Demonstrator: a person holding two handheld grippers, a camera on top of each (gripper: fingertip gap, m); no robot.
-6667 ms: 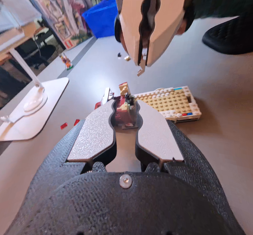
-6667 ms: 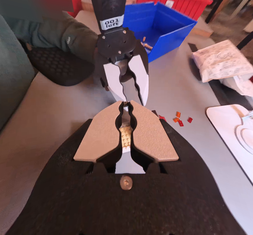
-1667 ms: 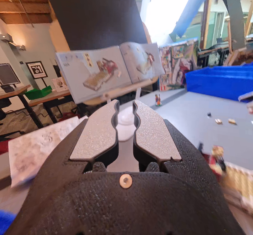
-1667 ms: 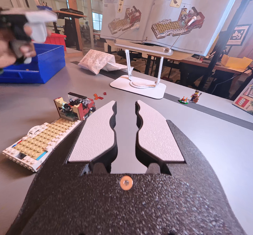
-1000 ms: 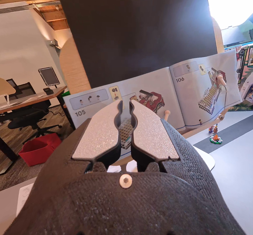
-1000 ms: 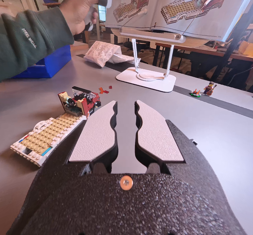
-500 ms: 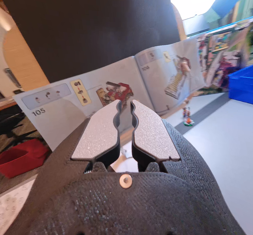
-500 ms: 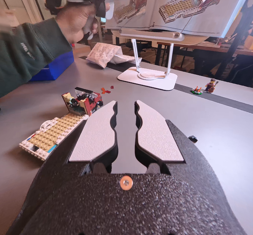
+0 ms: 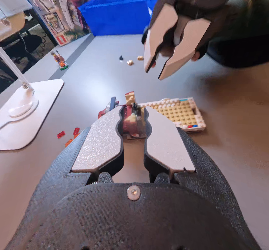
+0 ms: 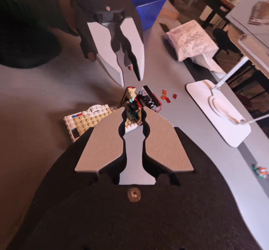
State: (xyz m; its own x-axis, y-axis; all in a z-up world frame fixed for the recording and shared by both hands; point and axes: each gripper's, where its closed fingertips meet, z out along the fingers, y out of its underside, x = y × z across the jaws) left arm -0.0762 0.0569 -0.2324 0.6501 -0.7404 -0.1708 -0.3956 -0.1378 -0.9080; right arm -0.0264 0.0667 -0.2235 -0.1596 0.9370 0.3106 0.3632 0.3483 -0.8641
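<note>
A brick model lies on the grey table: a tan studded plate with a white rim (image 9: 174,114) joined to a dark red cab (image 9: 131,125). It also shows in the right wrist view as plate (image 10: 87,120) and cab (image 10: 147,100). My left gripper (image 9: 133,107) is open and empty. Its fingers frame the cab in its own view, but the right wrist view shows it (image 10: 131,81) hovering just above the cab. My right gripper (image 10: 133,107) is open and empty over the join of cab and plate. The left wrist view shows it (image 9: 154,74) in the air beyond the model.
A white stand base (image 9: 29,112) sits left of the model, with small red and orange pieces (image 9: 68,133) beside it. A blue bin (image 9: 116,17), a minifigure (image 9: 59,60) and loose small pieces (image 9: 130,62) lie farther back. A white paper bag (image 10: 192,42) lies beyond.
Both grippers swung down from facing the open instruction booklet to above the brick model. The left jaws opened wider; the right jaws narrowed a little. Neither took hold of anything.
</note>
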